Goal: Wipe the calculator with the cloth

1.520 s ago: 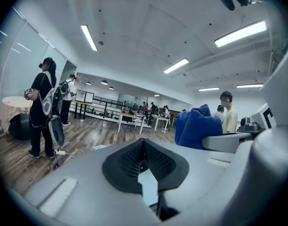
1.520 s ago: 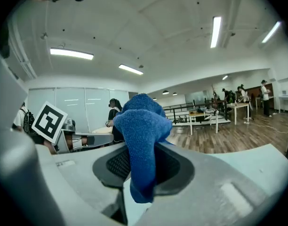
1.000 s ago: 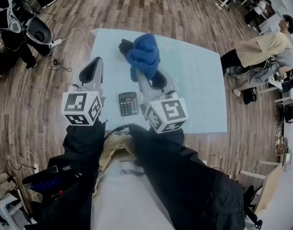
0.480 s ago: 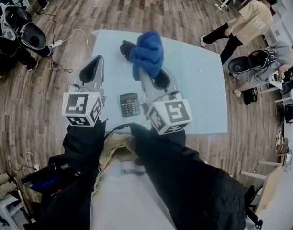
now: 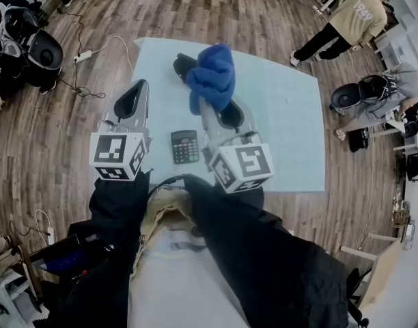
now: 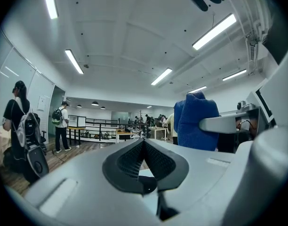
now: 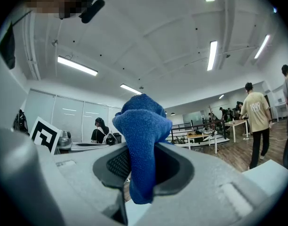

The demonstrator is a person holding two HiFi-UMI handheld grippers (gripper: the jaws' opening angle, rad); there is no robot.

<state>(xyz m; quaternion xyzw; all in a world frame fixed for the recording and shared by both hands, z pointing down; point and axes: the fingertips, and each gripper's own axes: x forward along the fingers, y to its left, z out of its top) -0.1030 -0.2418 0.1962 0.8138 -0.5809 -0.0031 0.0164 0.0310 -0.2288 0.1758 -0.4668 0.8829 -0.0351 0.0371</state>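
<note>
**A:** What is on the left?

**B:** A wood floor [image 5: 52, 115] with loose cables [image 5: 93, 53], then a pale desk [image 5: 284, 128]. Above the desk's left part are the left tongs [image 5: 135, 91]. In the left tongs' own view they [image 6: 144, 144] are clenched, pad against pad, with nothing between them.

**A:** Where is the calculator?

**B:** The calculator [image 5: 184, 146] lies flat on the desk, keys up, near the front edge. It sits between the two tongs and touches neither.

**A:** And the cloth?

**B:** It is right of the calculator and farther back, apart from it. The right tongs [image 5: 210, 106] grasp the blue cloth [image 5: 211, 74]. Seen from the head, the cloth bunches over the tips and hides them. In the right tongs' own view, the right tongs [image 7: 141, 166] pinch the cloth [image 7: 141, 135] between the jaws. A lump stands above the jaws and a tail hangs below. The left tongs' view also catches the cloth [image 6: 196, 121] off to its right.

**A:** Anything farther right?

**B:** Bare desk, then floor. A person [image 5: 345, 22] in a tan shirt is beyond the desk's far right corner.
</note>
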